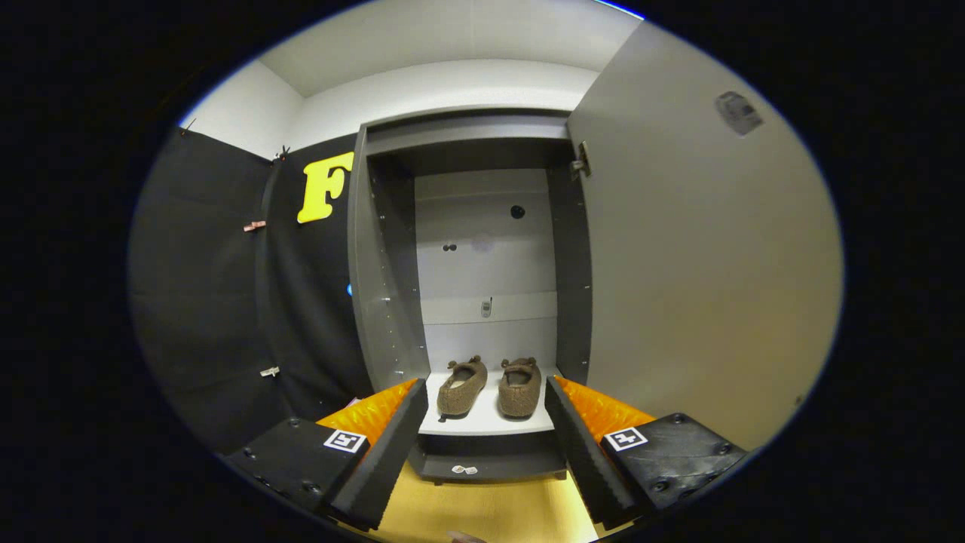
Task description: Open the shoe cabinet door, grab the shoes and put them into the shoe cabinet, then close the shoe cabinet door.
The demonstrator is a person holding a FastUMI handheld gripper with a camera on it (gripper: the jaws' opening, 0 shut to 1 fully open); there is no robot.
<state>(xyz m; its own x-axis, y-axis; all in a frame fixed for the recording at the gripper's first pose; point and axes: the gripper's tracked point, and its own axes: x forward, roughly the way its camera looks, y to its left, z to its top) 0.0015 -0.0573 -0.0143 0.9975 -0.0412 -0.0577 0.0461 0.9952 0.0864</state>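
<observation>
You have no writing you can read here: the grey sticker [738, 112] on the open cabinet door [701, 286], upper right of the frame, is blurred, and the two small stickers [464, 470] on the cabinet's base, lower centre, are too tiny. The gripper [484, 381], fingers spread wide and empty, carries a square black-and-white marker [344, 441] on each side, patterns rather than letters.

A pair of brown fuzzy slippers [488, 387] sits side by side, toes outward, on the tall grey shoe cabinet's [384, 249] white bottom shelf; its grey door [701, 249] stands swung open rightward.
</observation>
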